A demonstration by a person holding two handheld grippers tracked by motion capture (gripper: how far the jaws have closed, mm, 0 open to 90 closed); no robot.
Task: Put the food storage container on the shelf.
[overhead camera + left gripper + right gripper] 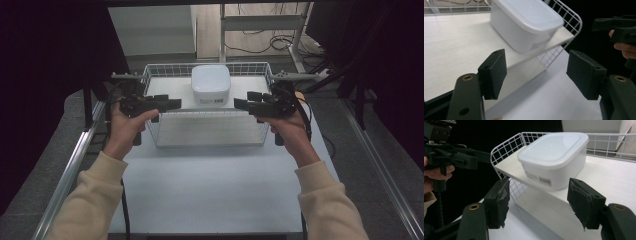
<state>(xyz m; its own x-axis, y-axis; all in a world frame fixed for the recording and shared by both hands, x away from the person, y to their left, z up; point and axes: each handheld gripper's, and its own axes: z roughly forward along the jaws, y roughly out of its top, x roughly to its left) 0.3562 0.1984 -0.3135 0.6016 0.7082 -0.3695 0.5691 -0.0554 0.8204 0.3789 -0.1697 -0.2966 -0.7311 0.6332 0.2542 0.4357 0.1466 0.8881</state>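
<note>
A white lidded container [210,85] sits on the shelf board [170,87] of a white wire basket [150,75] at the far middle of the table [210,190], with a person's two grippers drawn up on either side of it. The left gripper [172,103] points in from the left and the right gripper [241,104] from the right, their tips aimed at each other across the near edge of the shelf, with the container just beyond the gap between them. Both pairs of jaws stand well apart and hold nothing; in each gripper view the container lies ahead of the pads, clear of them. The container's long axis appears to run near to far, so its longer walls face the two grippers. Neither hand looks clearly nearer: the container sits close to midway, perhaps a shade toward the left gripper. Any pickup would seem to turn on moving both sets of tips farther back and inward, over the wire rim, to meet those side walls.
</note>
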